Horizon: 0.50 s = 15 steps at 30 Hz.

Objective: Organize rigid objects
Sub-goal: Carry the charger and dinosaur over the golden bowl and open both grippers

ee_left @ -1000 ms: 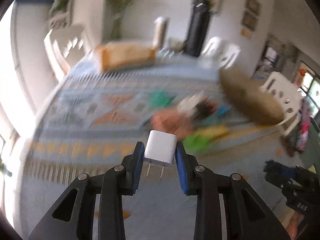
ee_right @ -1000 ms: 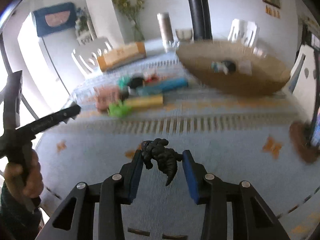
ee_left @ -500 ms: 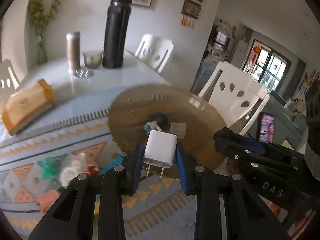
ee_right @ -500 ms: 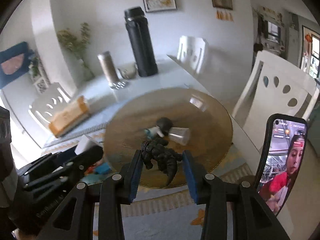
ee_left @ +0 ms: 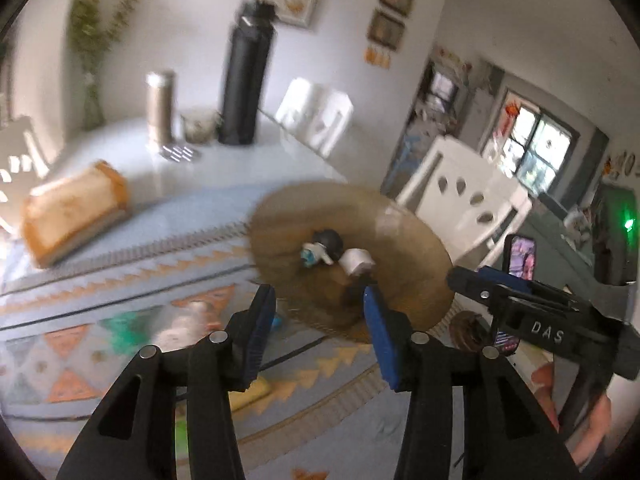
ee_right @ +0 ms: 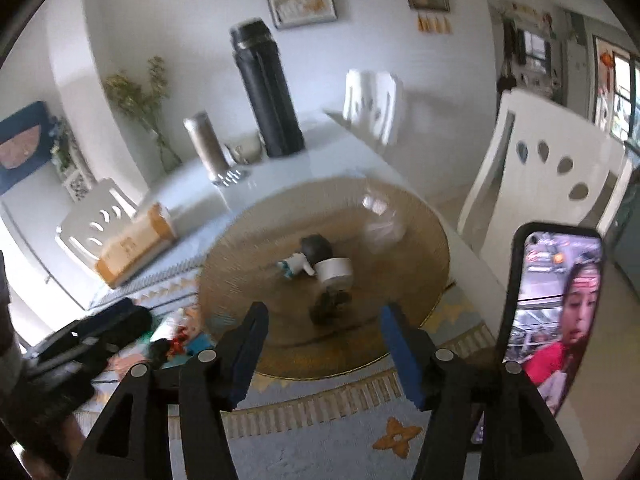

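Both the left hand-held gripper and the right hand-held gripper are opening, nothing between their pads. Ahead and below lies the woven tray on the desk, holding dropped pieces; the unsorted pile sits left, nearer the left.

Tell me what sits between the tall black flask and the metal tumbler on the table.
A small bowl stands between the black flask and the metal tumbler. The left wrist view shows it best; in the right wrist view it is partly hidden.
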Available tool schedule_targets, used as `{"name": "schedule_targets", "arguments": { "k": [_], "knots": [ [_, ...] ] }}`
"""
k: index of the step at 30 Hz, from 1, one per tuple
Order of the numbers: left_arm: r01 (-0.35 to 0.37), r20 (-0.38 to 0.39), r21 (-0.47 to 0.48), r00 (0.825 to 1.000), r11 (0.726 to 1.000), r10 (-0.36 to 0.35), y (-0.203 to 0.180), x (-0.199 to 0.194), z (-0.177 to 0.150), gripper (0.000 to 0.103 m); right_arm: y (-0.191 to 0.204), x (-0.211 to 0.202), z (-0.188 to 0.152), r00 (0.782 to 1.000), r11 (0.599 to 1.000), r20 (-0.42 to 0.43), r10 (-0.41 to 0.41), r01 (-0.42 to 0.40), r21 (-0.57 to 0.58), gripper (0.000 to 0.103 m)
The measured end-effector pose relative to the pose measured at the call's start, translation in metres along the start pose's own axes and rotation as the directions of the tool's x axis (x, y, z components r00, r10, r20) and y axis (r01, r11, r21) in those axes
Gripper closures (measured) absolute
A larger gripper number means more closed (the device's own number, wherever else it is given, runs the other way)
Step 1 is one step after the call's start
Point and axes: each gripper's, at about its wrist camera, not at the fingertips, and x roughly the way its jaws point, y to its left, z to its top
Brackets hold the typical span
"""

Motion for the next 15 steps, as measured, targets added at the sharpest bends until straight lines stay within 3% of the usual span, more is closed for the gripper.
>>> {"name": "schedule_targets", "arguments": {
  "k": [5, 8, 11, 15],
  "knots": [
    [-0.153, 0.055, -0.047, 0.986, 0.987, 0.156, 0.037, -0.065, -0.029, 0.059, 0.032, -0.023, -0.023, 0.996, 0.993, 0.021, 0.084, -0.082, -0.083, 0.043],
    [-0.207, 0.043, -0.127, 0.976, 0.970, 0.214, 0.068, -0.087, -0.061, 0.058, 0.059, -0.021, -0.046, 0.991, 0.979, -0.001, 0.135, -0.134, -0.156, 0.040],
    [-0.259, -0.015, -0.209, 0.965, 0.943, 0.262, 0.103, -0.089, -0.099, 0.058, 0.081, -0.006, -0.078, 0.980, 0.960, -0.045, 0.192, -0.198, -0.200, 0.039],
    [-0.326, -0.086, -0.218, 0.945, 0.920, 0.315, 0.127, -0.070, -0.136, 0.059, 0.096, 0.028, -0.113, 0.974, 0.946, -0.107, 0.199, -0.219, -0.237, 0.039]
  ]
}}
